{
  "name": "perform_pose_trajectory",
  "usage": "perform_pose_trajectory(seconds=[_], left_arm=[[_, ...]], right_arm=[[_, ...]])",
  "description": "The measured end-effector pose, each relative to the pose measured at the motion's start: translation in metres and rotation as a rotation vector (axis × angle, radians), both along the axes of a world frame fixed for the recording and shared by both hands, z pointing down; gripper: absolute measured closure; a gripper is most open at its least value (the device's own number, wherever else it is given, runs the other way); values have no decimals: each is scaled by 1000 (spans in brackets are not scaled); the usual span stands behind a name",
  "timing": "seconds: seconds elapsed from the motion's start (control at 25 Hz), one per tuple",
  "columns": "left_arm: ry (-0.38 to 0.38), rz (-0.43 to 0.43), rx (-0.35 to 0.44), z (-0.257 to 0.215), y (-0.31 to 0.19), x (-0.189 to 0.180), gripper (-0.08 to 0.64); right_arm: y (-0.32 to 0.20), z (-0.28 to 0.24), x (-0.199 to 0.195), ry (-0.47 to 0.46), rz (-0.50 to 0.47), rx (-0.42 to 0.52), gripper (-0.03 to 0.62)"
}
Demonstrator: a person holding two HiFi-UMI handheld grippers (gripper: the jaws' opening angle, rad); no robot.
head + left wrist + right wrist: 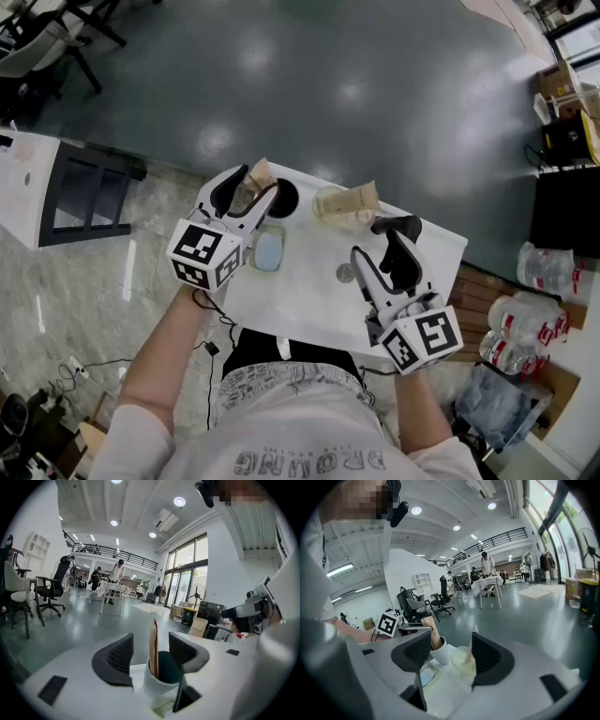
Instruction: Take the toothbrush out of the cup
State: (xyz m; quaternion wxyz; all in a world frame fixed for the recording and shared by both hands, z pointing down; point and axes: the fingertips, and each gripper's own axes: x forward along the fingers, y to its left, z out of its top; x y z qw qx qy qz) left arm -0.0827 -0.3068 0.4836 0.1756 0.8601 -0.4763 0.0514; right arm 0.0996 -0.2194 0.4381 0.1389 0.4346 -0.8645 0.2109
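Observation:
A white cup [284, 200] with a dark inside stands at the far left of the small white table [309, 300]. In it stands a toothbrush in a brown wrapper [258, 174], leaning left. My left gripper [251, 183] is open, one jaw on each side of the wrapper's top and neither touching it. In the left gripper view the toothbrush [153, 644] rises from the cup [157, 686] between the jaws of that gripper [151, 651]. My right gripper [382, 242] hangs open and empty over the table's right half. From the right gripper [450, 656] I see the cup [437, 652] ahead.
A clear cup [339, 202] holding another wrapped brush stands to the right of the white cup. A dish with a pale blue bar [269, 250] lies in front of the cups. A small round disc [345, 273] sits mid-table. Bottled water packs [530, 314] and boxes crowd the right floor.

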Motion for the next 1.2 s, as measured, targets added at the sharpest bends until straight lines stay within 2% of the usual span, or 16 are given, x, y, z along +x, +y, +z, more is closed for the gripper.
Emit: perform_pose_trajectory(seconds=[0.12, 0.52, 1.2], left_arm=[[1, 10, -5, 3, 1, 2, 314], [-3, 28, -9, 8, 1, 6, 417], [-15, 23, -18, 13, 1, 6, 489]], right_arm=[[2, 1, 0, -2, 0, -5, 307], [2, 3, -2, 3, -1, -12, 308], [7, 7, -3, 4, 2, -20, 308]])
